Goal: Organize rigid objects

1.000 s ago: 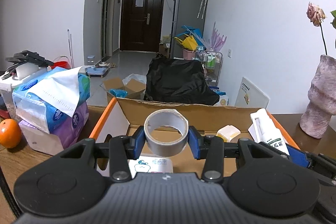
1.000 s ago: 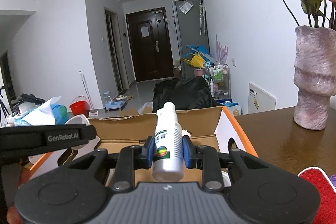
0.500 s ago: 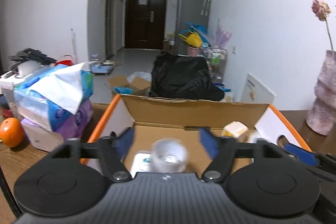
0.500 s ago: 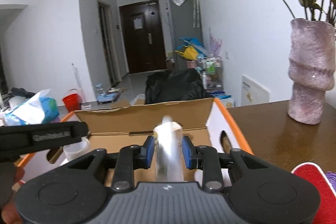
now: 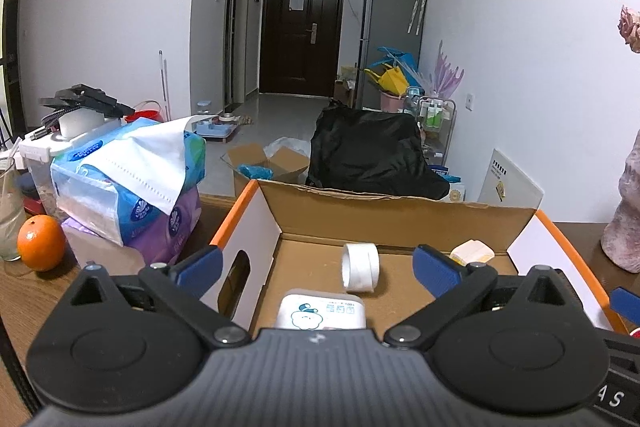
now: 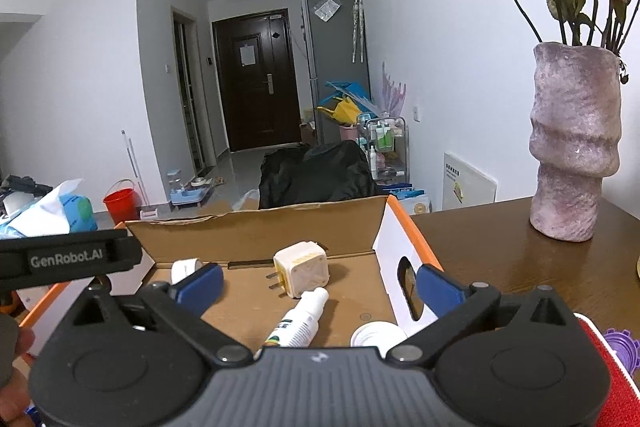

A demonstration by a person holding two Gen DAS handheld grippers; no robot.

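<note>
Cardboard box (image 5: 400, 219) on the tabletop takes both drops; left gripper (image 5: 316, 267) jaws just sprang wide, tape roll (image 5: 360, 267) now inside; right gripper (image 6: 318, 285) likewise released, spray bottle (image 6: 300, 321) lying beside the plug adapter (image 6: 302, 269).

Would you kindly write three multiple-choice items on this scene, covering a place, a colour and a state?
1. Where is the tape roll?
A. on the cardboard box floor
B. on the tissue packs
C. beside the vase

2. What colour are the left gripper finger pads?
A. red
B. blue
C. green

3. How does the spray bottle sit?
A. upright
B. clamped in the right gripper
C. lying on its side in the box

Answers: 1 A, the roll rests on the box floor, near the back wall. 2 B, both pads are blue. 3 C, it lies flat below the wide-open jaws, next to the plug adapter.
</note>
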